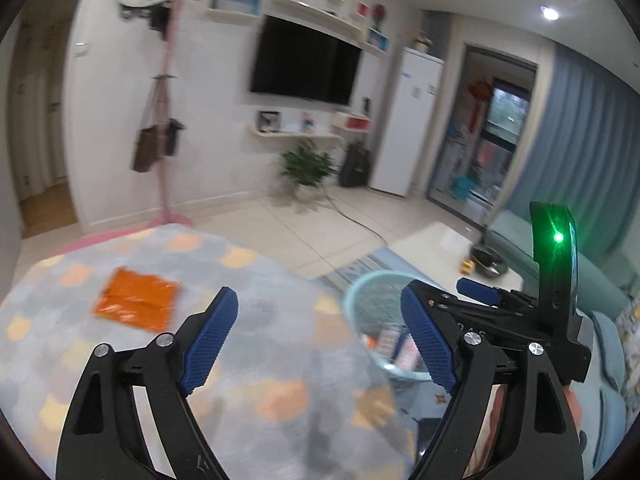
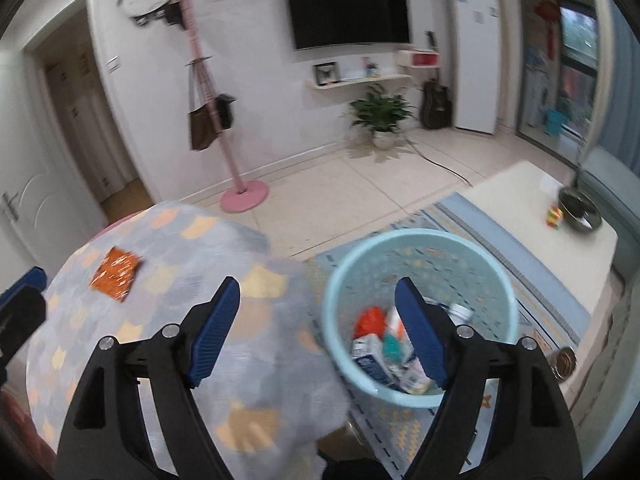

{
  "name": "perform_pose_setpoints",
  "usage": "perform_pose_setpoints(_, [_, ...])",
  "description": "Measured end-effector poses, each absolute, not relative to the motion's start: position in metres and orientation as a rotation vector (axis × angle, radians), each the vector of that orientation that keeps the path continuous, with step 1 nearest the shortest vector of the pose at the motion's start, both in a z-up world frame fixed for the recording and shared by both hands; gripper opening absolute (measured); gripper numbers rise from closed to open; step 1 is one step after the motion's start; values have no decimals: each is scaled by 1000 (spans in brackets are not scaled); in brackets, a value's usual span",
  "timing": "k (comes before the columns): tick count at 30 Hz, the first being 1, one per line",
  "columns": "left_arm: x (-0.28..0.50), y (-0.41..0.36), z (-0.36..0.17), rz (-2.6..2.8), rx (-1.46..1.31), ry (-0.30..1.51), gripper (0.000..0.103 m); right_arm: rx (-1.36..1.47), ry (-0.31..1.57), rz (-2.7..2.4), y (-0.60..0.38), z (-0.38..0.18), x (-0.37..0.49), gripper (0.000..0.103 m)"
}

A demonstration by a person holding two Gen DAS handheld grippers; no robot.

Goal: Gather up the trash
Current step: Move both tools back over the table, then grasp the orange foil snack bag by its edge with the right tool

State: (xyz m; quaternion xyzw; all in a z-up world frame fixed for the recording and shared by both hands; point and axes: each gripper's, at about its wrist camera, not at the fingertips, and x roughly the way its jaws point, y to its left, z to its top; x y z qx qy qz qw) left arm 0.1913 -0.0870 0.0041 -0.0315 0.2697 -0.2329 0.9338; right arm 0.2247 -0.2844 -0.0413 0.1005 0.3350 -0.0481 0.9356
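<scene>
Both grippers, left (image 1: 320, 340) & right (image 2: 318, 332), jaws wide open, holding nothing. Orange wrapper (image 1: 136, 300) on blanket (image 1: 248, 360); trash in blue basket (image 2: 420, 396).

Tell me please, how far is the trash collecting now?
Done: several pieces of trash already lie in the basket. In hand: nothing; the left gripper and right gripper are both open and empty. Left: an orange wrapper lies on the blanket, not yet picked up.
</scene>
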Motion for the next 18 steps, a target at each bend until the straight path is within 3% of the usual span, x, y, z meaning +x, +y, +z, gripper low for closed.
perform_pose_setpoints(7, [190, -1, -8, -259, -121, 596, 82, 44, 696, -17, -199, -37, 243, 82])
perform_pose_setpoints(18, [209, 103, -58, 41, -144, 663, 82, -10, 829, 232, -96, -58, 293, 83])
